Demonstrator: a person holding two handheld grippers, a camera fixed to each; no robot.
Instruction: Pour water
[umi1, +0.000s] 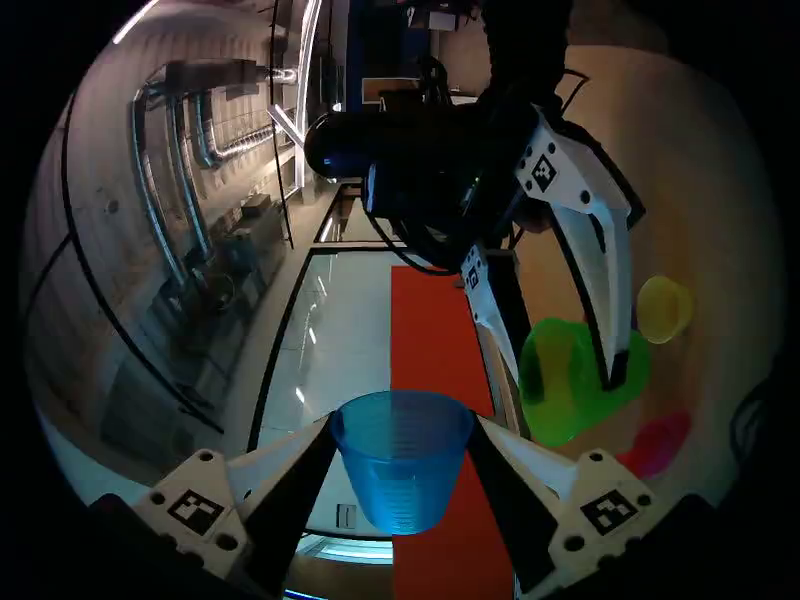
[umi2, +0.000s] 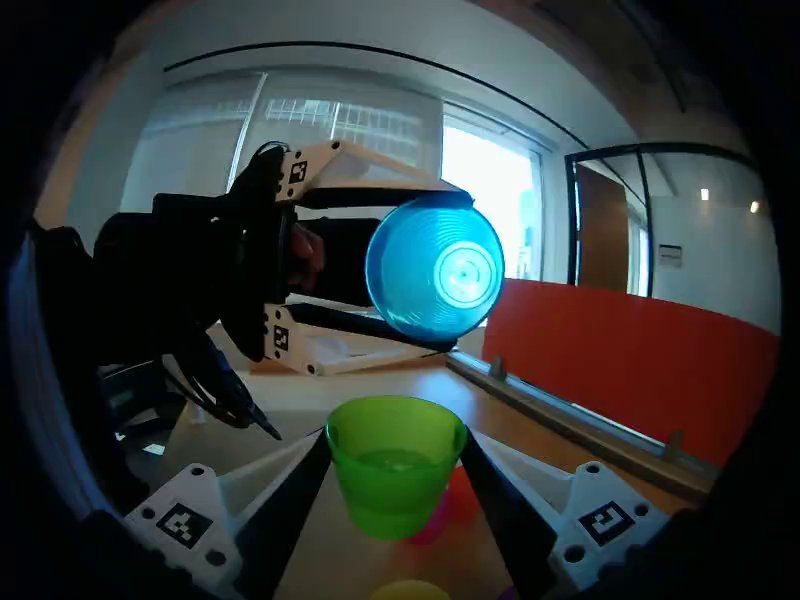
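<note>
A room with tall windows (umi1: 250, 150) and an orange partition (umi1: 435, 330) along the far edge of a wooden table (umi1: 690, 200) shows turned on its side in the left gripper view. The left gripper (umi1: 402, 430) is clenched on a blue cup (umi1: 402, 470), both fingers pressing its sides just below the rim. Farther off, the right gripper (umi1: 567, 383) grasps a green cup (umi1: 560, 390) between its white fingers. A yellow cup (umi1: 664, 307) and a pink cup (umi1: 655, 445) stand on the table near the green one, each apart from it.

In the right gripper view the table lies level, with the partition to the right and bright windows behind. The right gripper's two fingers press the green cup's sides, holding it upright above the tabletop; what looks like a liquid surface shows low inside it. Above and beyond it, the left gripper holds the blue cup tipped onto its side, its mouth facing this camera. The pink cup sits just behind and below the green cup, and the yellow cup's rim shows at the bottom edge.
</note>
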